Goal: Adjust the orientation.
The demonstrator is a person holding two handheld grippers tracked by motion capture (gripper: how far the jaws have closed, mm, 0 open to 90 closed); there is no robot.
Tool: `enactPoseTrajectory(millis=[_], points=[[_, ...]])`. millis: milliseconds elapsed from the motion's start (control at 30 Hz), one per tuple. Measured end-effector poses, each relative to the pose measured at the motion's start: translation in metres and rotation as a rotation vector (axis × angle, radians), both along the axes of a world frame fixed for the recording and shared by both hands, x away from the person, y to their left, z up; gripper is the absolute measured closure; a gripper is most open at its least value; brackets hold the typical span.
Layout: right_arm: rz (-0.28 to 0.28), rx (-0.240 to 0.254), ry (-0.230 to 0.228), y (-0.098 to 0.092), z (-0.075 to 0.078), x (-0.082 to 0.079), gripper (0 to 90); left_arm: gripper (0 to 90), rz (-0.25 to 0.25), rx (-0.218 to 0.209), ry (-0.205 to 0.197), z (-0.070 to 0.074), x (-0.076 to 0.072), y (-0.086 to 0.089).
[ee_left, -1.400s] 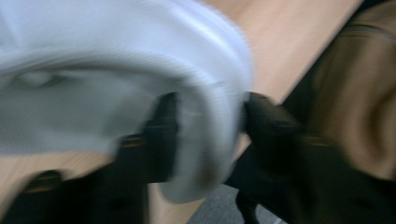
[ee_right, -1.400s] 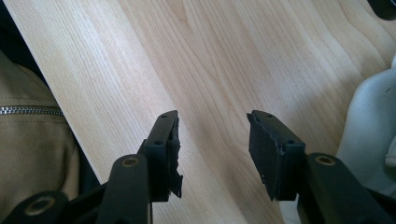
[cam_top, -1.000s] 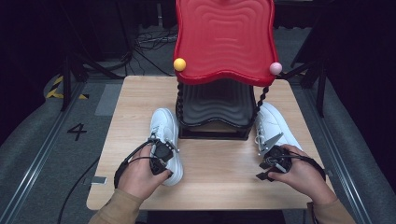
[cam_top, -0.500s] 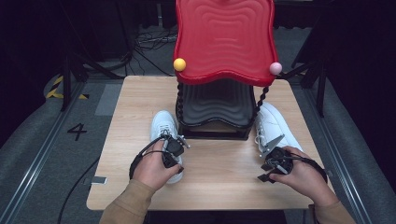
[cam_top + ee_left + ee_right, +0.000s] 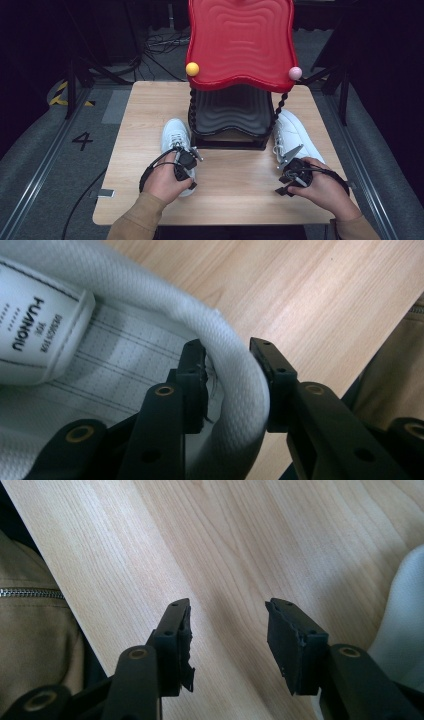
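Two white sneakers lie on the wooden table [image 5: 150, 110], one on each side of a shelf stand. My left gripper [image 5: 187, 175] is at the heel of the left sneaker [image 5: 175, 132]. In the left gripper view its jaws [image 5: 227, 357] clamp the padded heel collar [image 5: 240, 390], one jaw inside the shoe and one outside. My right gripper [image 5: 285, 185] hovers open over bare wood [image 5: 227, 625], just beside the heel of the right sneaker [image 5: 295, 132], whose white edge [image 5: 405, 610] shows at the right.
A stand with a red wavy top shelf [image 5: 240, 40] and a black lower shelf [image 5: 232, 112] fills the table's middle back. A yellow ball [image 5: 192, 69] and a pink ball [image 5: 295, 73] cap its posts. Cables trail from both grippers. A tan sleeve [image 5: 30, 620] is close by.
My left hand has shifted right and forward along the left sneaker, and its gripper now grips the heel collar. The right gripper has barely moved.
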State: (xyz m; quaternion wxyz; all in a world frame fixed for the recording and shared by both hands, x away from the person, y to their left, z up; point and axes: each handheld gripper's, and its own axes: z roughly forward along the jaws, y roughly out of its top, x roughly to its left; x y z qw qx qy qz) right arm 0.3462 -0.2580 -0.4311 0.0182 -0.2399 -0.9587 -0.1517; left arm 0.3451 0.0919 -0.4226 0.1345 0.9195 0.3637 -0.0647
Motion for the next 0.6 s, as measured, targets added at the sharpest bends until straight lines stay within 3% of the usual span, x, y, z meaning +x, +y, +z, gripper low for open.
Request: enactPoseTrajectory(millis=[133, 300, 500, 600], points=[[0.009, -0.003, 0.002, 0.0020, -0.0013, 0.0004, 52.8, 65.4, 0.021, 0.037, -0.002, -0.0006, 0.0007, -0.0040], [0.007, -0.013, 0.010, 0.0021, -0.0043, 0.0005, 52.8, 64.7, 0.026, 0.092, 0.027, -0.0020, 0.0047, -0.0093], [0.001, -0.015, 0.010, 0.0012, -0.0049, -0.0009, 52.7, 67.0, 0.019, 0.090, 0.049, -0.0026, 0.0073, -0.0094], [0.001, -0.016, 0.012, 0.0002, -0.0052, -0.0018, 52.6, 70.5, 0.001, 0.050, 0.056, -0.0025, 0.0076, -0.0082]])
